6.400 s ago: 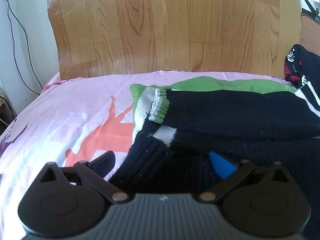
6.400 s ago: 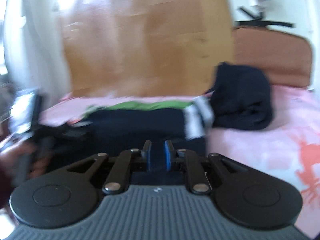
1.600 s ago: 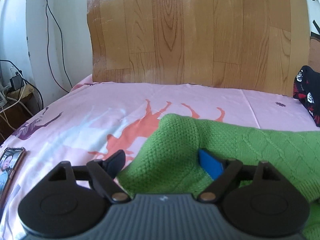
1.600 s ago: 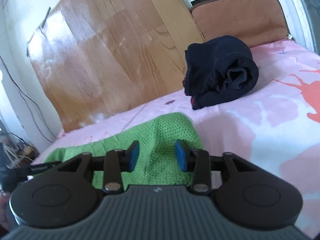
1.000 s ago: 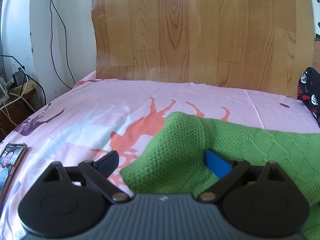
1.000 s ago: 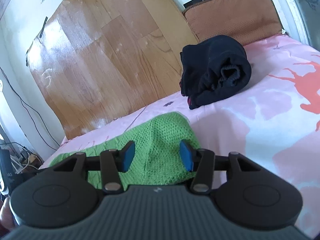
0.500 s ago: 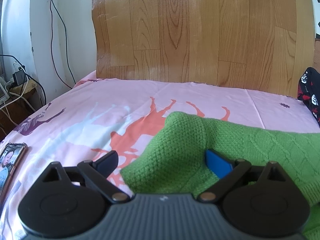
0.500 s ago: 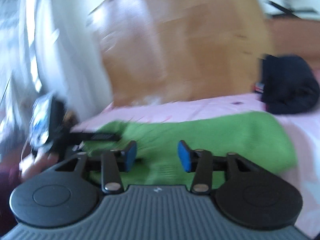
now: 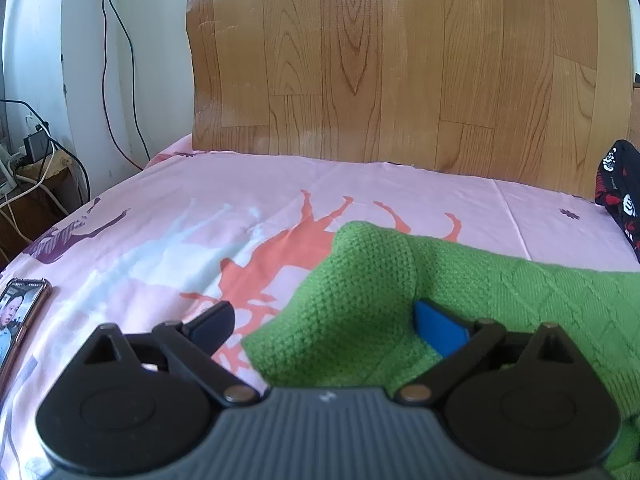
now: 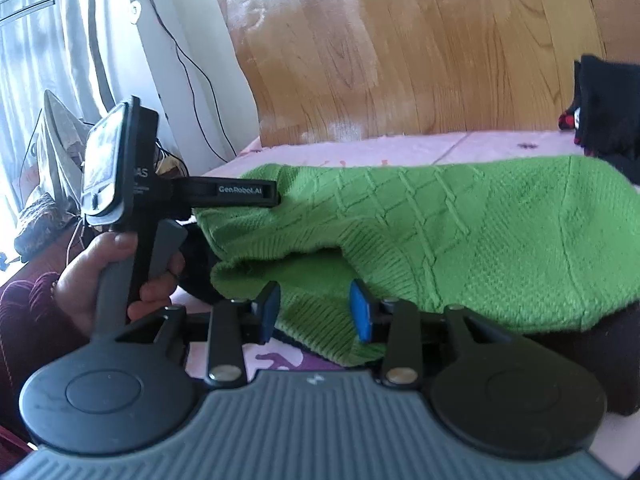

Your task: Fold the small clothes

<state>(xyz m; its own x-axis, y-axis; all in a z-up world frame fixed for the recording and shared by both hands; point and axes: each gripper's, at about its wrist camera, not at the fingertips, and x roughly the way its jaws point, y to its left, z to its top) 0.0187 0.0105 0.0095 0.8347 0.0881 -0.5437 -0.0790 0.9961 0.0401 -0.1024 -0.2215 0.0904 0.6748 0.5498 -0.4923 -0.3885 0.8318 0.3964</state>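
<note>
- Right wrist view: my right tongs [image 10: 316, 312] have swung left since 1 second ago, released around the green sweater [image 10: 460, 224] hem on the bed [image 10: 500, 142].
- My left tongs [image 9: 324, 320] stay put, released, sweater corner between them.

Both grippers are alike: a ribbed grey housing, two round black discs, black linkage arms on brass-coloured rivets. The right gripper [image 10: 316, 312] carries blue pads; so does the left gripper [image 9: 324, 320], whose black finger [image 10: 236, 192] reads "GenRobot.AI". Its grey handle sits in a hand [image 10: 120, 276] with a dark maroon ribbed sleeve [image 10: 24, 320].
</note>
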